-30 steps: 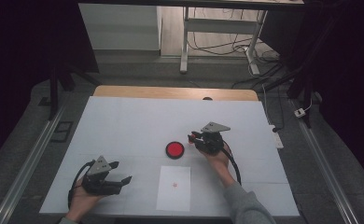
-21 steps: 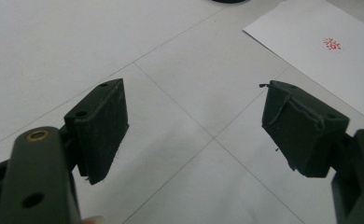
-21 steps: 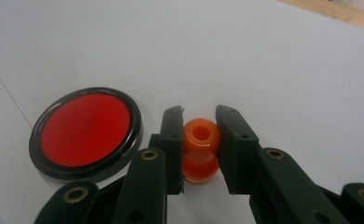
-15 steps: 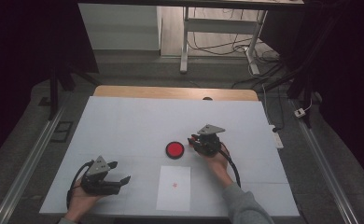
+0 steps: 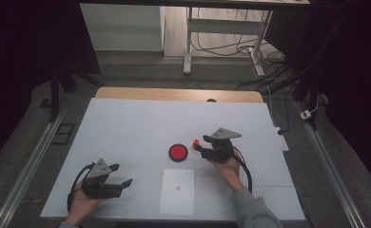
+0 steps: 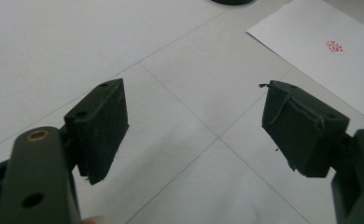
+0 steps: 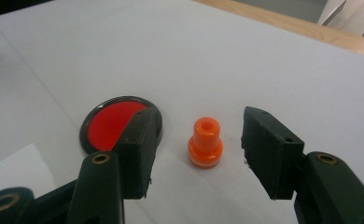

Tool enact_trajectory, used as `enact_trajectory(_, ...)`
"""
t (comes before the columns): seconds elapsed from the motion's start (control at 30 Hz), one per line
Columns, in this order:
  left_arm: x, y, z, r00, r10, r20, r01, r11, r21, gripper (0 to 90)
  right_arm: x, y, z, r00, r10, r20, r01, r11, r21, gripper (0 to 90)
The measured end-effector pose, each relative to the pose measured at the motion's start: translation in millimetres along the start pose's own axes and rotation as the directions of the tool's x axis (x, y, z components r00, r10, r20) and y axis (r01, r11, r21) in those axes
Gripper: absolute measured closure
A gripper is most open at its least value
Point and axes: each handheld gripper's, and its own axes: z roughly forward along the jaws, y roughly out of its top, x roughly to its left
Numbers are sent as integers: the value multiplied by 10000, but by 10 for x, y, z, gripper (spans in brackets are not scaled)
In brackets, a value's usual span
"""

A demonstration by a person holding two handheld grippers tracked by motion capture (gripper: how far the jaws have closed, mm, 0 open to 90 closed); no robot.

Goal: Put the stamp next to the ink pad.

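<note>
Right hand-held gripper [image 5: 199, 146], high view: sits just right of the red ink pad [image 5: 178, 152], with a small orange stamp [image 5: 196, 141] at its tips. Against the earlier high-view frames the hand has backed off slightly to the right, and its jaws have just been opening — the stamp now stands free on the table [image 5: 126, 123]. Judgement: the stamp has been released beside the pad, so this placing step looks finished. White paper [image 5: 177, 191] with a faint red mark lies nearer the person, between the two hands. Left hand-held gripper [image 5: 122, 186] rests at the table's near left, well apart from the work.

Left gripper view: left hand-held gripper [image 6: 194, 130] has its jaws spread wide with nothing between them, bare table below; corner of the paper [image 6: 320, 51] with a red stamped mark [image 6: 334, 45] at upper right.

Right gripper view: right hand-held gripper [image 7: 196, 149] is roughly half open. The orange stamp [image 7: 205, 142] stands upright between the jaws — clear gaps on both sides, pads not touching it. Ink pad [image 7: 108, 122] lies just left of the stamp, partly behind the left jaw.
</note>
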Motion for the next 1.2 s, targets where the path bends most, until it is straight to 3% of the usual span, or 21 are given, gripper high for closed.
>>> enact_trajectory(0.23,11,-3,-2,10000,-27,-51,27,10000,-14,225,22,-98,-335,10000,-55,-66,54,10000,-57,458)
enact_trajectory(0.47,32,-4,3,10000,-61,-41,61,10000,-20,225,41,-317,-668,9998,-177,-67,177,9998,-54,459)
enact_trajectory(0.73,36,3,23,9999,-76,-90,76,10000,33,225,8,-524,-1056,10000,-42,-57,42,9999,-142,458)
enact_trajectory(0.97,48,13,29,9999,-106,-130,107,9999,18,225,-83,-731,-1374,9997,-1,238,1,10000,15,460)
enact_trajectory(1.2,57,22,39,9998,-83,-189,84,10000,32,225,-135,-837,-1466,9994,-31,346,24,9998,217,457)
